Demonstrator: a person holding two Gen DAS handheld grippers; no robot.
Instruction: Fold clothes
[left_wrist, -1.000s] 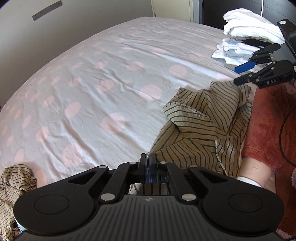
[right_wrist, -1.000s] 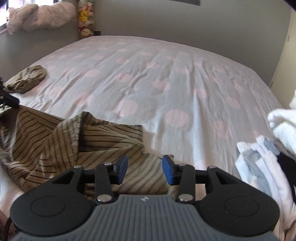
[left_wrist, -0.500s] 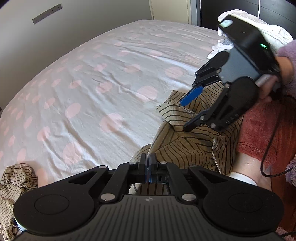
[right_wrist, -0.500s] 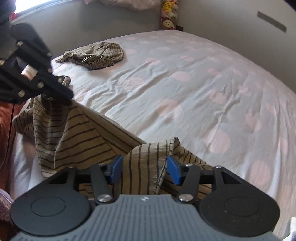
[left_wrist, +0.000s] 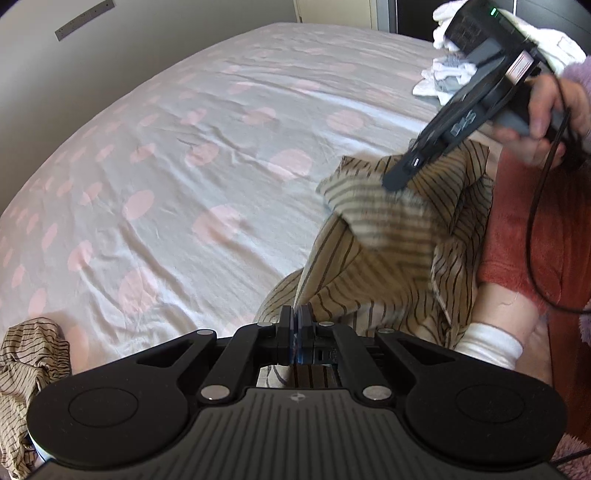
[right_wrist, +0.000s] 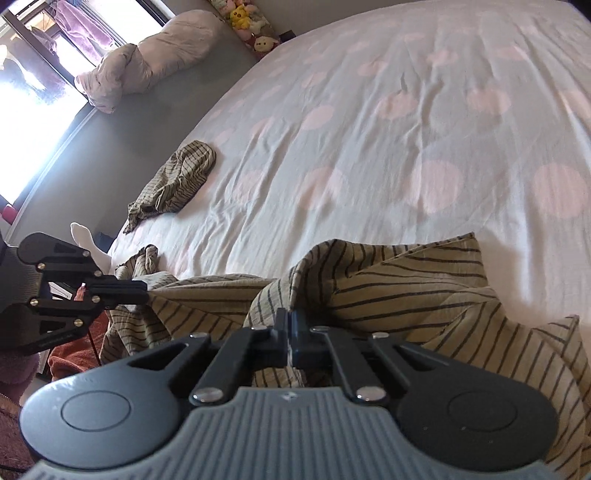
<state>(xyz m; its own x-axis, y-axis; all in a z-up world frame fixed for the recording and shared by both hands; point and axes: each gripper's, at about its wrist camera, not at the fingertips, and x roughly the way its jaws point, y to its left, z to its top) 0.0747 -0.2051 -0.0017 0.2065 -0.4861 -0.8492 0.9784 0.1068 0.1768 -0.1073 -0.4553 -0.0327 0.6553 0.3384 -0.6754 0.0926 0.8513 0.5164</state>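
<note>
The striped garment (left_wrist: 402, 254) lies bunched at the near edge of the bed (left_wrist: 221, 155), stretched between both grippers. The left gripper (left_wrist: 295, 317) is clenched on one fold of it; the right gripper (right_wrist: 290, 325), whose jaws have just been closing, now pinches another fold. A second striped piece (right_wrist: 173, 181) lies crumpled well apart, near the bed's side edge, and folded white clothes (left_wrist: 439, 74) sit at the far corner. The dotted sheet beyond the garment is broad and bare.
</note>
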